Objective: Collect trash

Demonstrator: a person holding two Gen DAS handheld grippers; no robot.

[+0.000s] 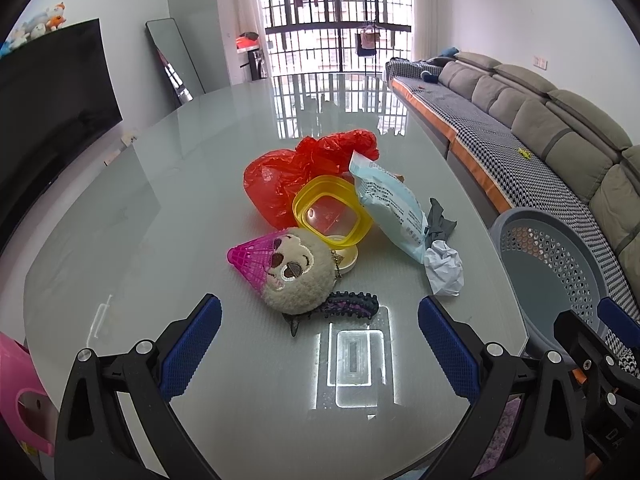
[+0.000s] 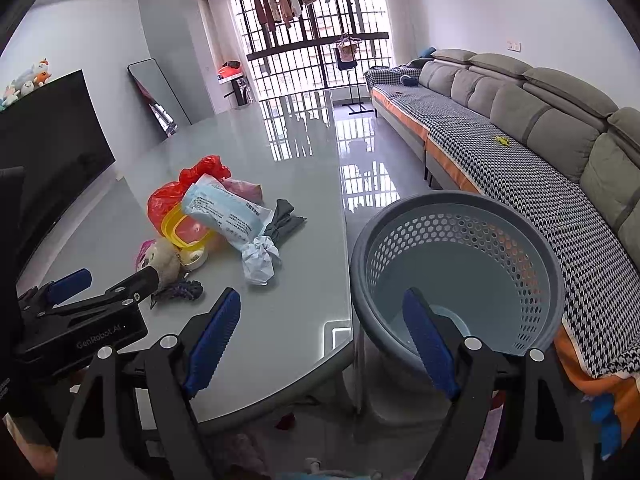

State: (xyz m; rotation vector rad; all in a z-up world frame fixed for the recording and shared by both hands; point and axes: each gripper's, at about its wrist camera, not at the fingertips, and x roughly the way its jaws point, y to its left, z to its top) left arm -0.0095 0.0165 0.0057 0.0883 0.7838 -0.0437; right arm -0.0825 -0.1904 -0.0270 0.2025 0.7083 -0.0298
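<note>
Both my tongs gape wide, nothing held. Left gripper (image 1: 320, 336) hovers low over the glass table (image 1: 120, 220), facing the pile; right gripper (image 2: 320, 332) sits at the table's edge, pointing into the grey perforated basket (image 2: 460, 208), which stands off the table on my right.

Trash: crumpled white paper (image 1: 444, 268), blue-white wrapper (image 1: 388, 204), red plastic bag (image 1: 280, 176). These touch or overlap the yellow lid (image 1: 332, 212).

Risk: the plush keychain (image 1: 296, 272) and the hair claw (image 1: 348, 306) lie nearest (probably not trash); a careless grab takes them, or drags the lid along.
</note>
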